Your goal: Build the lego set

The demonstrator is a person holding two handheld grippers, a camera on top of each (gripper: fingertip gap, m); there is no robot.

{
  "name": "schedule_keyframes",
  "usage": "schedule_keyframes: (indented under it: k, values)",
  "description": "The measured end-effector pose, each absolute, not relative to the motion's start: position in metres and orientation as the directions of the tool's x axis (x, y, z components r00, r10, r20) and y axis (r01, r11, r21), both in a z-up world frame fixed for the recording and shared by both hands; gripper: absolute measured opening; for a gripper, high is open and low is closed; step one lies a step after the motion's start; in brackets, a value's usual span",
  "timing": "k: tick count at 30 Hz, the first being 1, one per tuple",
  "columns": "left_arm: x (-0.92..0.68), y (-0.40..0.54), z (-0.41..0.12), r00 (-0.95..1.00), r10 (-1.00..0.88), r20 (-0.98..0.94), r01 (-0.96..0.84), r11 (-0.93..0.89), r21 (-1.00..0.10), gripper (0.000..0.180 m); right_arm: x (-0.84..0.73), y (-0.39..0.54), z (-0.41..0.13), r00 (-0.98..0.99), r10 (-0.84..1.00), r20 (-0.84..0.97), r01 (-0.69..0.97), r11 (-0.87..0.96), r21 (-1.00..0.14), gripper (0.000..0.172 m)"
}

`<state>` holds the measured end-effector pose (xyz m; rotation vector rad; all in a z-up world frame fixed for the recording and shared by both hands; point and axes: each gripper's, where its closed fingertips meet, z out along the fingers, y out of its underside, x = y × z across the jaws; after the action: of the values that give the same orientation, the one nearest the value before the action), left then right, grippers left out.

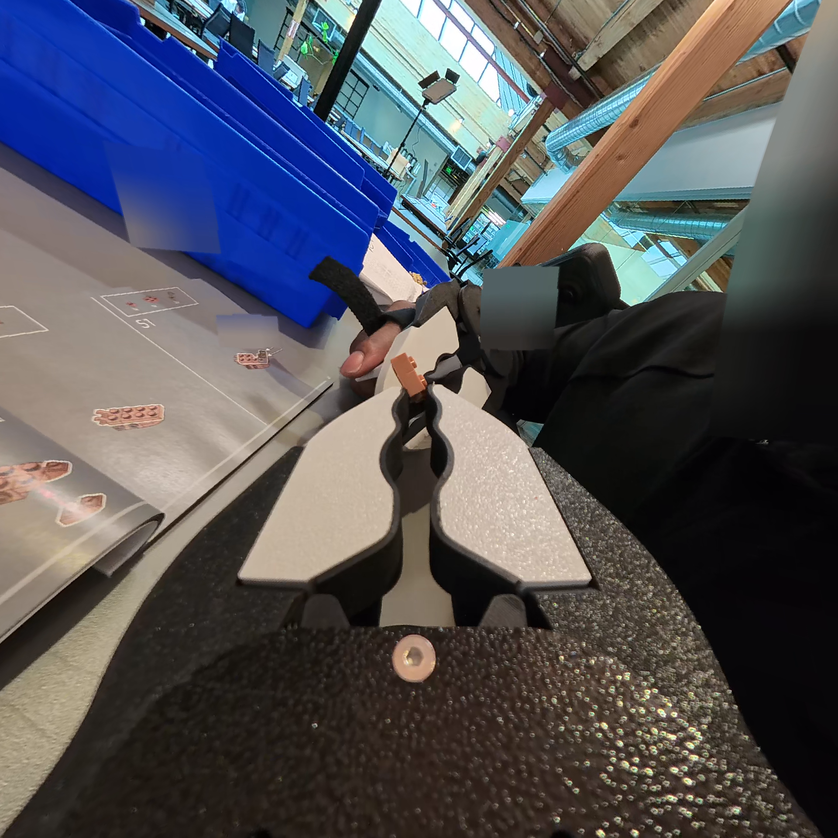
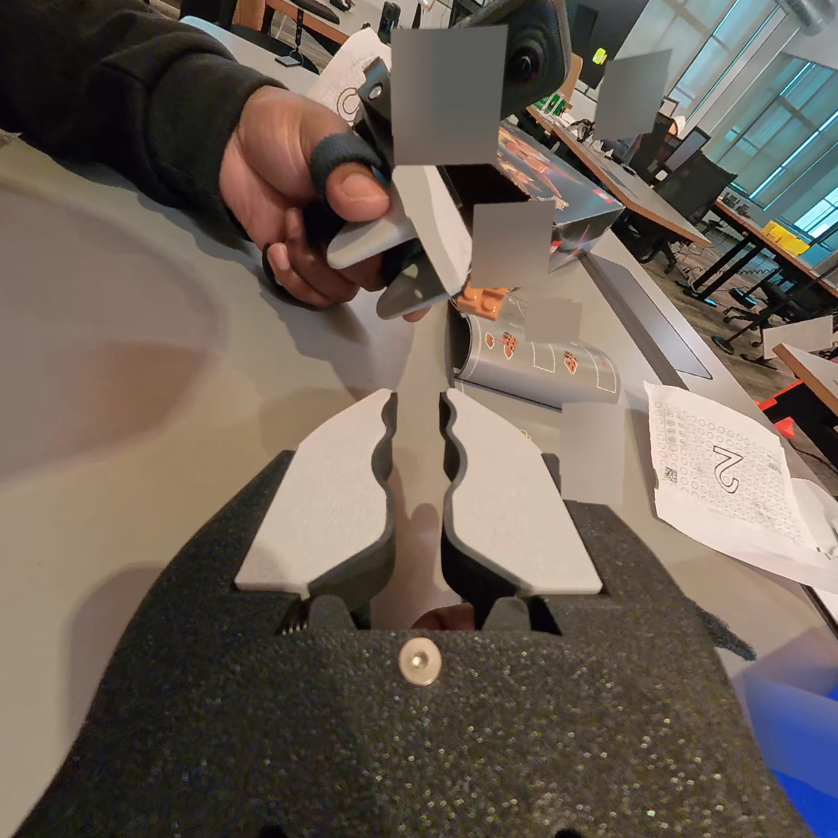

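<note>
Nearby, our left gripper (image 1: 415, 393) fingers pinch an orange brick (image 1: 408, 372); right gripper (image 2: 417, 403) fingers gape bare; a booklet (image 1: 136, 408) and blue bins (image 1: 204, 158) line the bench (image 2: 136, 362).

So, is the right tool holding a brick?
No, the right tool is open with only table between its fingers; the left tool holds the brick.

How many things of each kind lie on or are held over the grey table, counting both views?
Small orange plastic brick, held in the left gripper: 1
Open grey instruction booklet: 1
White printed paper bag: 1
Dark cardboard box: 1
Blue plastic bins: at least 2
Total: at least 6
</note>
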<state>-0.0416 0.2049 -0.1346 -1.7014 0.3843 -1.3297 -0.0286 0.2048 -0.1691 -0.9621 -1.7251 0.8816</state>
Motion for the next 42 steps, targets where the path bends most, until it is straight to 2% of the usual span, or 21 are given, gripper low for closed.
schedule_keyframes:
  k: [42]
  values:
    - [-0.05, 0.21, -0.13, 0.333, -0.686, 0.647, 0.35, -0.547, -0.76, 0.006, -0.028, 0.215, -0.165, -0.243, 0.932, 0.27, 0.232, 0.326, -0.917, 0.017]
